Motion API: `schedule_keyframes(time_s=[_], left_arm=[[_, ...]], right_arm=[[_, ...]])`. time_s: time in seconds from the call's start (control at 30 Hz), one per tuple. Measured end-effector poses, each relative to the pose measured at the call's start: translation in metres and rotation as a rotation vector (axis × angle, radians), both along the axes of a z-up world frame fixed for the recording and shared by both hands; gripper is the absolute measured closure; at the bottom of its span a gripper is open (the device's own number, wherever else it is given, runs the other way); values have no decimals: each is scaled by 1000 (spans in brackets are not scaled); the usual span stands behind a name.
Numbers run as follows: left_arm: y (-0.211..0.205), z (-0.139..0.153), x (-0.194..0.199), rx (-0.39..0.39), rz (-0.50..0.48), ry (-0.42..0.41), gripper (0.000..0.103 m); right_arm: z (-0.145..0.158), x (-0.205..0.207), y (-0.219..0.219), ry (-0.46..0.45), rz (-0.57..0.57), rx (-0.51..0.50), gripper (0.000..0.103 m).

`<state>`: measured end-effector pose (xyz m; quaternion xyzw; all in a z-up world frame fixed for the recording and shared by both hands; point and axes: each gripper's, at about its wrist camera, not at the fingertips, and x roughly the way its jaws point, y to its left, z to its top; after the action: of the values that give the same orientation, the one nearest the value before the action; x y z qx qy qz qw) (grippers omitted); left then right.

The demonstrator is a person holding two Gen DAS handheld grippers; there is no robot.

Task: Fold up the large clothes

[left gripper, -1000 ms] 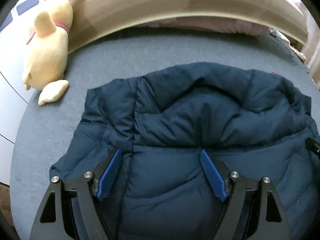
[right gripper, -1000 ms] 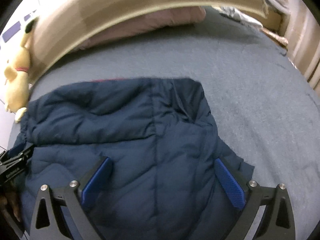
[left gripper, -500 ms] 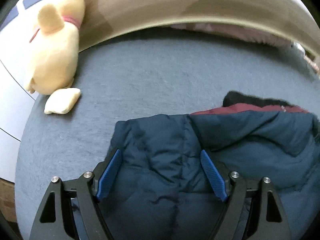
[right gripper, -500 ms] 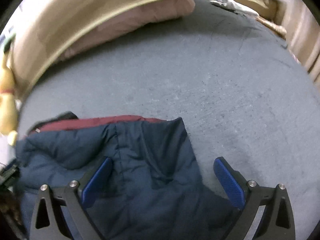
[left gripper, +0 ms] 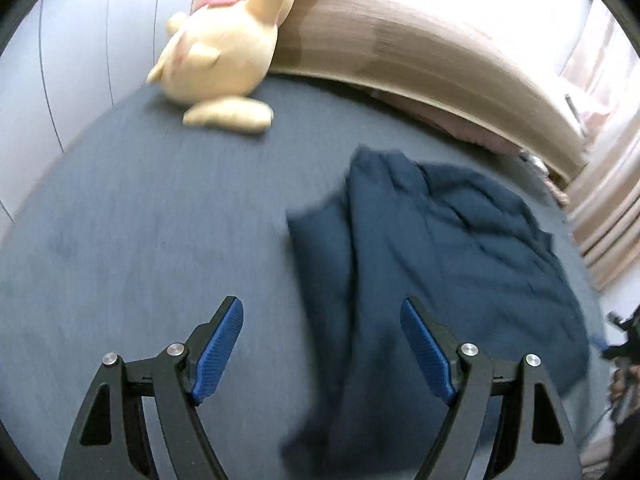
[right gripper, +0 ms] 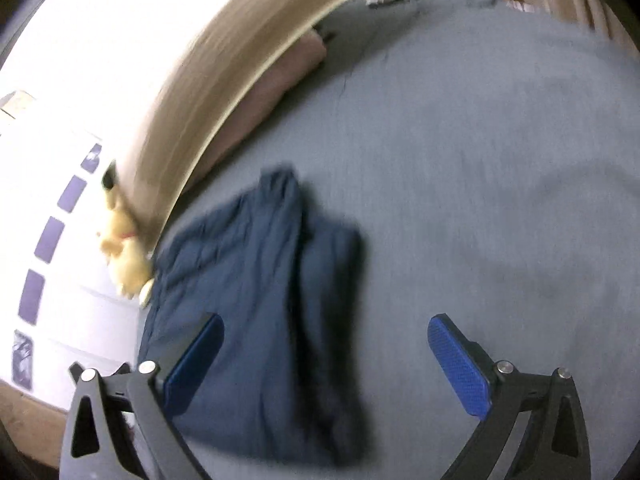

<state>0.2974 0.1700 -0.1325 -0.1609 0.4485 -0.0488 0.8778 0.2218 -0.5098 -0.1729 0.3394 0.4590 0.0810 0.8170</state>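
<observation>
Yellow plush toy [left gripper: 224, 48] up at eleven o'clock against the headboard [left gripper: 420, 52]. Left gripper [left gripper: 322, 346] hangs over the grey bed [left gripper: 140, 220], fingers spread wide, holding nothing. Navy jacket [left gripper: 448, 264] lies folded on the bed toward two o'clock. Right gripper [right gripper: 324, 364] is spread wide and empty too, jacket [right gripper: 256, 288] at ten o'clock.

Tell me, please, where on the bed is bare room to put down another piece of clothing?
Bare grey sheet lies between the plush toy and the navy jacket, under the open left tongs. More lies beyond the jacket's other side, toward the curtain. It is crowded along the headboard, where the toy and a pink pillow sit.
</observation>
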Motion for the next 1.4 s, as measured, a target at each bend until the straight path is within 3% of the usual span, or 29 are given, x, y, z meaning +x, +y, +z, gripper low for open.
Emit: schedule_keyframes(time_s=[0.13,0.23,0.4,0.47,0.5,0.53,0.57,0.6,0.63,0.73,0.77,0.8,0.83,0.87,0.9,0.97,1.07,1.17,1.4], left_arm=[[-1,-10,-38,-90,33,1,21],[-10,-16,-44,-143,52,38,21],[-27,-28,-39,-130,34,75,21],[-31,-34,-35,-102,44,99,52],[-32,-34,-34,-93,47,113,62],[-34,-29,-35,-76,50,113,81],[-34,-21,-37,-73,51,101,96],[-34,-14,-41,-83,58,86,96],[-33,-3,-48,-80,77,50,96],[-40,3,-62,-23,70,21,96],[-42,-14,-63,-29,68,63,94],[-43,-28,-63,-36,75,96,92],[-41,-38,-64,-54,88,106,86],[-39,-37,-67,-79,99,90,85],[-37,-34,-68,-94,102,83,82],[-29,-24,-67,-78,114,94,49],[-16,2,-55,-54,133,21,44],[-12,20,-22,-68,122,-4,36],[-45,5,59,9,37,63,36]], right_arm=[[-21,-34,13,5,-27,103,0],[-42,-39,21,41,-71,190,0],[-48,-31,32,47,-48,217,0],[-47,-27,39,62,-34,188,4],[-45,-23,44,64,-21,169,31],[-44,-17,53,93,3,141,54],[-40,-13,59,107,20,107,62],[-30,-10,68,96,45,50,74],[-13,-11,75,65,63,-16,77],[17,-17,82,-11,82,-95,77],[11,-15,84,10,89,-135,74],[-2,-12,84,56,95,-153,62],[-22,-10,81,126,97,-142,38],[-34,-10,75,146,77,-103,32],[-36,-13,68,132,51,-62,31],[-29,-20,51,62,11,7,31],[-7,-15,37,-6,-36,-24,31],[12,17,39,-36,-2,-34,31],[6,105,73,5,74,-161,31]])
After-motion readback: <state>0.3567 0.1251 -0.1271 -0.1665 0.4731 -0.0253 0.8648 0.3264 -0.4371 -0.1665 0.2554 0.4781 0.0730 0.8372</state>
